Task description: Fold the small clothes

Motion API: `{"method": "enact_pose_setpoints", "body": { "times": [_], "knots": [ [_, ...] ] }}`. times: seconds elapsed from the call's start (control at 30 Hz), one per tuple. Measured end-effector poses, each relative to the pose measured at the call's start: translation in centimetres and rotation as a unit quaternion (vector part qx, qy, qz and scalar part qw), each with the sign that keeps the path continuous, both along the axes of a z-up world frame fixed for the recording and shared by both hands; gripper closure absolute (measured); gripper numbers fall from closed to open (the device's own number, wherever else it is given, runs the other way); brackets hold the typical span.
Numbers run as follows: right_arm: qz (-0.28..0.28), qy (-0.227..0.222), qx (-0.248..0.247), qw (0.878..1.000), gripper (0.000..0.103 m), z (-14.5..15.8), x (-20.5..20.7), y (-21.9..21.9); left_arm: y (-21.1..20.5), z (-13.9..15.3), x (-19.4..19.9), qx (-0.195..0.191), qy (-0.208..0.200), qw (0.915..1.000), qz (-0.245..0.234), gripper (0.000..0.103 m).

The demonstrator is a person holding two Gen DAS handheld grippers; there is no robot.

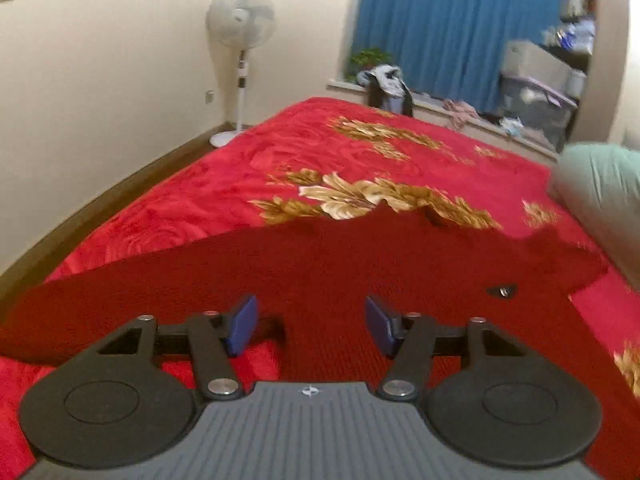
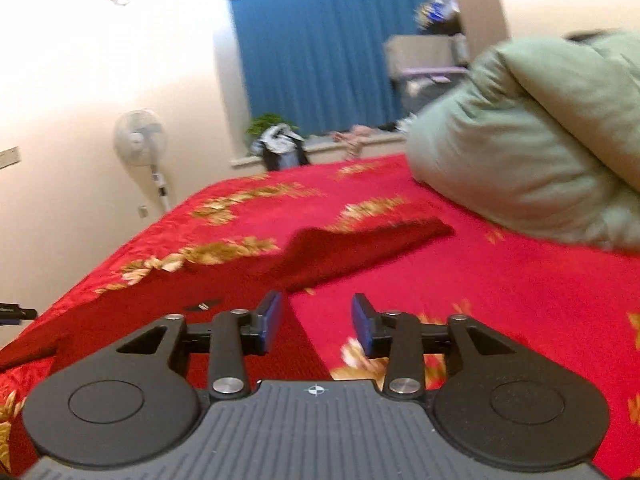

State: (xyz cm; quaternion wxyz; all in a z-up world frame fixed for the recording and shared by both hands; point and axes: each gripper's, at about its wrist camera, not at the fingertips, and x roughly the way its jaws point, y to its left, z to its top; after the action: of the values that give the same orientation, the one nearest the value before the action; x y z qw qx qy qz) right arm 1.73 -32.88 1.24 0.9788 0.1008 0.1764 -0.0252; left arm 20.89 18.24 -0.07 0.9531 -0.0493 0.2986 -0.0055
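Both my grippers are up off the bed right now with nothing in them. In the left wrist view, my left gripper [image 1: 311, 324] sits at the bottom centre of the frame, blue pads spread wide and released, hanging over the dark red knitted garment [image 1: 320, 264]. That garment lies flat across the lower half of the frame on the bright red bedspread with gold leaf print [image 1: 240, 168], and there's a small dark tag [image 1: 502, 291] on it toward the lower right.

From the right wrist view, my right gripper [image 2: 317, 326] is also let go, jaws apart, nothing between the pads. Here the garment runs from the lower left up to the middle of the frame, and its edge passes just under the left pad; the right pad is over bare bedspread.

Background stuff: a pale green puffy duvet [image 2: 532, 140] bunched at the upper right, a white standing fan [image 1: 240, 20] against the wall at upper left, and blue curtains [image 1: 452, 28] behind the bed. It's all a bit blurry.
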Motion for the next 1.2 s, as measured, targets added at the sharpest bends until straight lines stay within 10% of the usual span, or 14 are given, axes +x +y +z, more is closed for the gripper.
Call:
{"method": "enact_pose_setpoints", "body": {
  "times": [0.23,0.43,0.9,1.0,1.2],
  "knots": [
    [0.069,-0.021,-0.012,0.997,0.059,3.0,8.2,3.2,3.9,-0.4,0.5,0.009,0.003,0.9973,0.072,0.051],
    [0.109,0.010,-0.016,0.994,0.059,-1.1,13.6,6.0,8.1,-1.3,0.7,0.006,0.041,0.9880,0.149,0.051],
    [0.136,0.219,-0.034,0.966,0.059,-10.5,17.2,9.0,12.5,-2.5,2.0,-0.040,0.080,0.9669,0.239,0.050],
    [0.112,0.268,-0.011,0.957,0.059,-12.7,17.7,8.6,14.6,-3.0,2.1,-0.107,0.086,0.9526,0.272,0.043],
    [0.116,0.274,-0.010,0.955,0.058,-12.0,17.9,8.9,19.6,-4.9,0.5,-0.239,0.102,0.8960,0.360,0.042]
  ]
}}
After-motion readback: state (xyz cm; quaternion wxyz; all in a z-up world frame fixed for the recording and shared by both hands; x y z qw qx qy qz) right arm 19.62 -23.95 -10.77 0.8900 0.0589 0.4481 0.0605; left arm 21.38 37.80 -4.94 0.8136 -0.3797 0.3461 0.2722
